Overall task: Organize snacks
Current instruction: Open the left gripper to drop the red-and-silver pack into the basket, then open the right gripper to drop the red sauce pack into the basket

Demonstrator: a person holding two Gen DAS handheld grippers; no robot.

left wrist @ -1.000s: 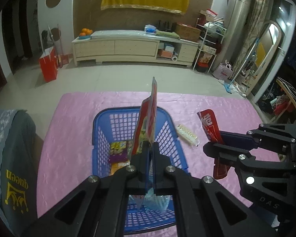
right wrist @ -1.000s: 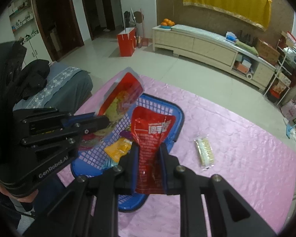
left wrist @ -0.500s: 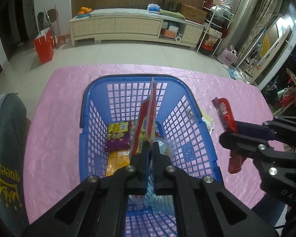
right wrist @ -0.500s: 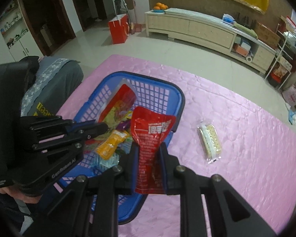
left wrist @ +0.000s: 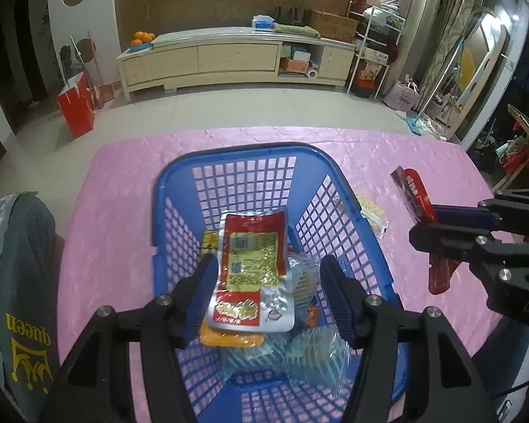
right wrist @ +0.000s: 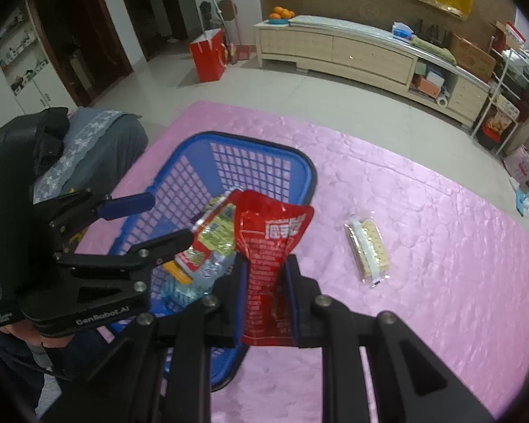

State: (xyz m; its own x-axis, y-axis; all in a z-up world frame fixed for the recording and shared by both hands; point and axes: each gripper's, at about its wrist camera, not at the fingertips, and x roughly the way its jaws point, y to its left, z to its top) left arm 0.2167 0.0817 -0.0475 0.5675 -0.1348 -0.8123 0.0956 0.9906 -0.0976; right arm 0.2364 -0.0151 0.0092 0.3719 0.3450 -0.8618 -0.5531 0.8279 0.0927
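A blue plastic basket (left wrist: 245, 155) stands on the pink tablecloth and also shows in the right wrist view (right wrist: 264, 151). My left gripper (left wrist: 268, 278) is open above it. A red and yellow snack packet (left wrist: 252, 264) lies flat between its fingers on top of several other snacks in the basket. My right gripper (right wrist: 266, 282) is shut on a red snack pouch (right wrist: 269, 246) and holds it beside the basket's right rim; the pouch also shows in the left wrist view (left wrist: 414, 197). A clear pack of crackers (right wrist: 368, 250) lies on the cloth to the right.
A grey cushion with yellow "queen" lettering (left wrist: 21, 282) sits at the table's left edge. Beyond the pink cloth (right wrist: 441, 229) are a tiled floor, a red paper bag (left wrist: 75, 104) and a long beige cabinet (left wrist: 229, 58).
My left gripper has opened and let go of the red and yellow packet, which now lies flat in the basket. The right gripper still holds the red pouch beside the basket.
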